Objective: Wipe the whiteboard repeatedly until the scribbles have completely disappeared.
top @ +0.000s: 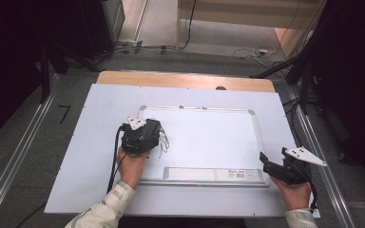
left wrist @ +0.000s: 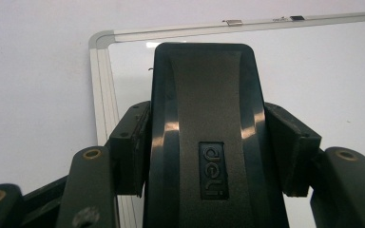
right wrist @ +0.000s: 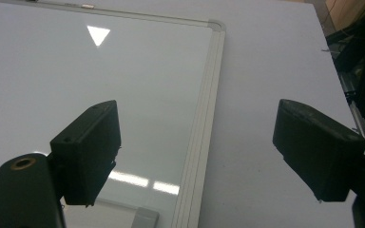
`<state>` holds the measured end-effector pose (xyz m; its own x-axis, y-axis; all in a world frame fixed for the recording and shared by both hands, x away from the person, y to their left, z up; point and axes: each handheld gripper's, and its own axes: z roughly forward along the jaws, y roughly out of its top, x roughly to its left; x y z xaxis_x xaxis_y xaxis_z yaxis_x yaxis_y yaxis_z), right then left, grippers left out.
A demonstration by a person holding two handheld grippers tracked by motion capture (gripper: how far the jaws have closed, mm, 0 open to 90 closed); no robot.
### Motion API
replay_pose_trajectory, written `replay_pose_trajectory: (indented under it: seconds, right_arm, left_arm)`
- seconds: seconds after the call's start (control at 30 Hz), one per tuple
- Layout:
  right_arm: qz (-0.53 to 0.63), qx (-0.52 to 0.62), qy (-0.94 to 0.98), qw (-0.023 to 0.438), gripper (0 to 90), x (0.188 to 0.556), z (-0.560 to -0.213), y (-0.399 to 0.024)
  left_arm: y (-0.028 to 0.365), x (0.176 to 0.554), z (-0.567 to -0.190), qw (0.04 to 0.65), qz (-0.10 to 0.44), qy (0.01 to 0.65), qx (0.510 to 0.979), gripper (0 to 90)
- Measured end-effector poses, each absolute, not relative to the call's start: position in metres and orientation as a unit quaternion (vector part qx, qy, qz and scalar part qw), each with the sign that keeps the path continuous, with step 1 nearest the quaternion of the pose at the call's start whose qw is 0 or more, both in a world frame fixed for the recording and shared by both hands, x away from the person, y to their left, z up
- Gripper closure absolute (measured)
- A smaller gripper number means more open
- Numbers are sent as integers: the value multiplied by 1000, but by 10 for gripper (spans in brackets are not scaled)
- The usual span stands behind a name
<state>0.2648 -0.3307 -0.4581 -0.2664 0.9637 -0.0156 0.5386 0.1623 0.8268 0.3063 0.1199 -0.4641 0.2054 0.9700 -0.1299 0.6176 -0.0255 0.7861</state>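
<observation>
A white whiteboard (top: pixel 209 135) with a silver frame lies flat on the table. My left gripper (top: pixel 142 135) rests over its left part, shut on a black eraser (left wrist: pixel 209 142) marked "deli". In the left gripper view the pads (left wrist: pixel 130 142) press on both sides of the eraser, which points toward the board's top left corner (left wrist: pixel 100 40). My right gripper (top: pixel 273 157) hovers at the board's lower right corner. Its jaws stand wide open with nothing between them, and in the right gripper view (right wrist: pixel 197 114) they straddle the board's right frame edge (right wrist: pixel 204 118).
A pen tray (top: pixel 214 175) with a label runs along the board's near edge. The board lies on a white sheet (top: pixel 100 142) over a wooden table (top: pixel 185 80). Metal rails (top: pixel 19 156), floor cables (top: pixel 252 51) and dark stands (top: pixel 309 71) surround the table.
</observation>
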Motion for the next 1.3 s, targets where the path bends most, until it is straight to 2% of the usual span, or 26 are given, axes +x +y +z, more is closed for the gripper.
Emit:
replay_pose_trajectory:
  seconds: [1.3]
  right_arm:
    - [368,534,705,287,149,265,-458,-330]
  left_arm:
    - [117,362,-471,352,236,596,682,408]
